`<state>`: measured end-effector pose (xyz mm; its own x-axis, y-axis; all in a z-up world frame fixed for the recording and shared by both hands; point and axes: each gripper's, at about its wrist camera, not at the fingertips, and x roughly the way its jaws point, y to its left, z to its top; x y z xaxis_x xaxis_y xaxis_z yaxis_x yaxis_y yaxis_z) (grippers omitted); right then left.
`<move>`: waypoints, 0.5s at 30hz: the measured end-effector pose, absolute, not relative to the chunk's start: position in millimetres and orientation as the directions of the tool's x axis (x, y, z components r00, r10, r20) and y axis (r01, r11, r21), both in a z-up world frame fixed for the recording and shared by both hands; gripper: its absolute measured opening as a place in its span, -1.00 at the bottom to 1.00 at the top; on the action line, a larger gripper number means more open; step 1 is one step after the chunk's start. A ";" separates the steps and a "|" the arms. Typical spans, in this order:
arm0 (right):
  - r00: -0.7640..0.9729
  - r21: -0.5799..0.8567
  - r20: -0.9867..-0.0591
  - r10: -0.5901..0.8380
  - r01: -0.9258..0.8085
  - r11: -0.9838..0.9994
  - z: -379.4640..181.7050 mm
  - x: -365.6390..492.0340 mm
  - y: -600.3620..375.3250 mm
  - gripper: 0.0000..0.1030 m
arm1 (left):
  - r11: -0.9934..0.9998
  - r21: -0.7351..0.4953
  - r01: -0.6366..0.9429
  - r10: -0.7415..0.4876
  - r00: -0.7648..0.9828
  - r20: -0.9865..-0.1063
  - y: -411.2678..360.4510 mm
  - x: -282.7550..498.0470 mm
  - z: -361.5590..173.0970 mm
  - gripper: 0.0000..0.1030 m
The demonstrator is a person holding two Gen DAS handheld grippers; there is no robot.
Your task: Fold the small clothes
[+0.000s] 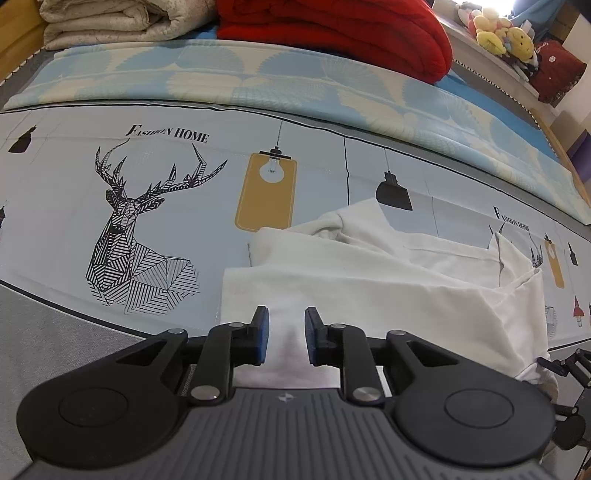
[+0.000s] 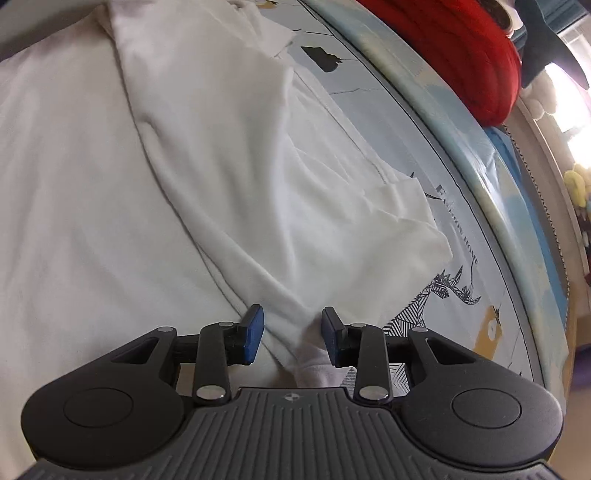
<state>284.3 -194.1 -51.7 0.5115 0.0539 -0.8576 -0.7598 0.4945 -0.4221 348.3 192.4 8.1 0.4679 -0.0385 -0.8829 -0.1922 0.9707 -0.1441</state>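
Left claw points down at the near edge of the white garment, blue pads standing apart with cloth showing in the gap, and they press on nothing that I can see. Right claw is set over a bunched ridge at the garment's other end, pads parted too; the fold rises between them and brushes the right pad, but nothing is pinched, so both claws read as let go. The garment lies on the bed, on the printed sheet, partly folded: a layer is doubled over itself, a sleeve flap sticks out toward the yellow lamp print, and the far corner sags near the sheet's edge. Beyond it sits a blue patterned quilt, then a red blanket and a beige one piled at the back, with plush toys on a ledge. Now the risks, as I judge them: the doubled layer is loose and rumpled, so a careless claw closing here could take only the top ply and drag the fold open. The ridge by the right claw could catch on a pad as it pulls away and skew the edge. And that sleeve flap, if left out, would make the next fold lopsided.
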 end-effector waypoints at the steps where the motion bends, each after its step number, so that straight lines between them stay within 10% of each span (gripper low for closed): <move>1: 0.516 -0.422 -0.855 0.060 -0.757 0.498 -49.9 285.1 -195.6 -0.45 | 0.971 -0.143 -0.192 -0.037 0.467 -0.883 192.3 348.6 7.6 -0.56; 4: 0.556 -0.441 -0.827 0.081 -0.731 0.520 -39.2 287.2 -201.7 -0.98 | 0.971 -0.142 -0.191 -0.038 0.466 -0.884 192.1 349.2 6.6 -0.56; 15: 0.553 -0.330 -0.829 0.083 -0.603 0.726 -6.8 302.7 -260.2 -1.00 | 0.974 -0.135 -0.182 -0.038 0.458 -0.888 187.3 350.9 1.9 -0.56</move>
